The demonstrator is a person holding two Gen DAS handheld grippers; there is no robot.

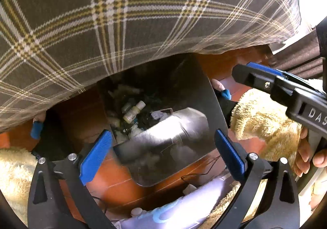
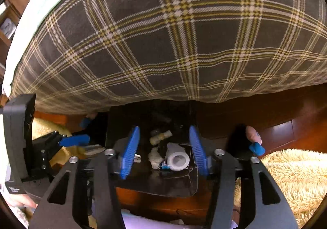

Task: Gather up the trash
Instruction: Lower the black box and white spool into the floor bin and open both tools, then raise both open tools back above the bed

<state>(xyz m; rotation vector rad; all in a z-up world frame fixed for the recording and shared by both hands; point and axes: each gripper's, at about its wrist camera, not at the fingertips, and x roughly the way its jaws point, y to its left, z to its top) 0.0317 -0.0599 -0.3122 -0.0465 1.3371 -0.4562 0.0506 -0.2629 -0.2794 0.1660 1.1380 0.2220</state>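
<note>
A dark glossy trash bin point(image 1: 214, 94) point(image 2: 155, 190) stands on the wooden floor against the bed. Inside it lie a small cream bottle point(image 1: 133, 111) point(image 2: 160, 137), crumpled tissue point(image 1: 157, 114) point(image 2: 154, 157) and a white roll point(image 2: 176, 159). My left gripper point(image 1: 163, 132) hangs wide open over the bin's mouth with nothing between its pads. My right gripper point(image 2: 164, 128) is open above the bin too; the roll lies below it, clear of both pads. One finger point(image 1: 255, 69) of the right gripper shows at the right of the left wrist view. A pale blurred sheen covers the bin's near wall.
A plaid bedcover point(image 1: 122, 24) point(image 2: 163, 34) overhangs the bin's far side. Fluffy cream fabric point(image 1: 261, 118) point(image 2: 286, 171) lies at both sides. A lilac object point(image 1: 179, 206) with a thin cable sits on the floor point(image 2: 286, 130) in front of the bin.
</note>
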